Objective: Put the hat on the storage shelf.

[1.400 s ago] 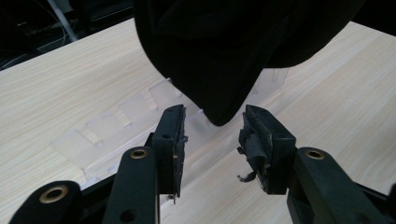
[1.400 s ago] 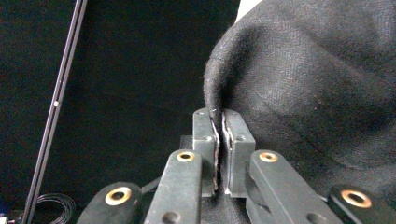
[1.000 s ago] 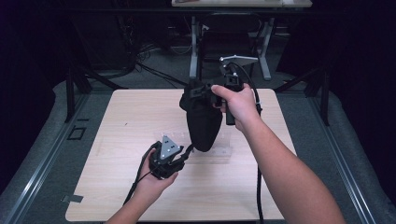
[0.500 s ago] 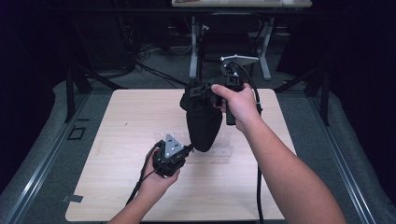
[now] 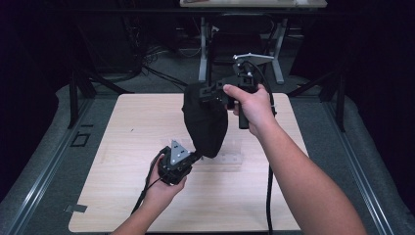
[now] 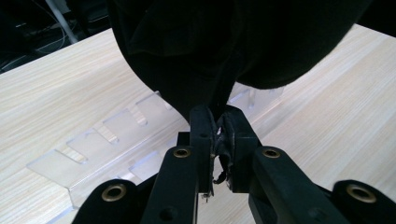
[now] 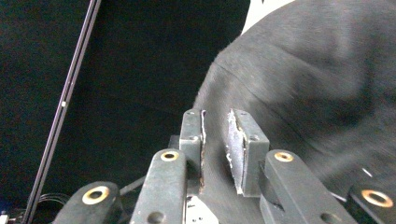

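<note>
Cloth (image 5: 205, 125) is hanging between both grippers, right (image 5: 215, 94) and left (image 5: 195, 157) each clamping an edge; uneven pulling risks it slipping free onto the rack (image 6: 107, 140).

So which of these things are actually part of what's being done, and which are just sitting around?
In use:
- black cloth, held up over the table
- right gripper, jaws shut on its top
- left gripper, jaws shut on its bottom tip

Lying about:
- clear plastic rack on the table
- desk legs and cables on the floor behind
</note>
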{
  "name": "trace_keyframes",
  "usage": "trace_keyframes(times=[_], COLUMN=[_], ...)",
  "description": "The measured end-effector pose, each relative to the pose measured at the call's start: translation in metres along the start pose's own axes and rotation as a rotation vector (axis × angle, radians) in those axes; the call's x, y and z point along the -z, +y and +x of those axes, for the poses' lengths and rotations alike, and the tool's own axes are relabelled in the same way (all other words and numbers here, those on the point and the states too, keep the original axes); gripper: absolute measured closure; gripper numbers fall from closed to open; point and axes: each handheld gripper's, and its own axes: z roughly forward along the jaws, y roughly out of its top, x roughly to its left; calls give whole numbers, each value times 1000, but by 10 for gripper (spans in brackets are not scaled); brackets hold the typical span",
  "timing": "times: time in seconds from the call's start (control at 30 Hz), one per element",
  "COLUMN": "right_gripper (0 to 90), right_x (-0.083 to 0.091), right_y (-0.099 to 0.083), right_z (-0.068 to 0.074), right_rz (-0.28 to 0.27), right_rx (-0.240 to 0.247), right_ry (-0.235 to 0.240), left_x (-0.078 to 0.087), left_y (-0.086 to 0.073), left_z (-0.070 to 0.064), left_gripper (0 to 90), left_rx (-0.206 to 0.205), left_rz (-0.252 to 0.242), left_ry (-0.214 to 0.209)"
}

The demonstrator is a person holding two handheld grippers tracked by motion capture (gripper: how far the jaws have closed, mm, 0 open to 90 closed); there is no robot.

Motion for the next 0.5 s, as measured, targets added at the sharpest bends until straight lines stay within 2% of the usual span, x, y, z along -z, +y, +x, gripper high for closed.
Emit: trace_keyframes(times=[0.23, 0.37, 0.4, 0.5], right_gripper=[754, 753, 753, 753], right_x=[5, 9, 9, 11], right_y=[0, 0, 0, 0], right_z=[-1, -3, -3, -6], right_rz=[-8, -15, -15, -19], right_rx=[1, -4, -4, -7], right_ry=[-14, -16, -16, -20], left_x=[0, -6, -7, -6], left_y=[-8, -18, -22, -28], left_z=[6, 13, 15, 22], left_gripper=[852, 842, 842, 836], left_rx=[1, 23, 24, 63], left_rz=[26, 70, 63, 63], left_ry=[25, 37, 51, 39])
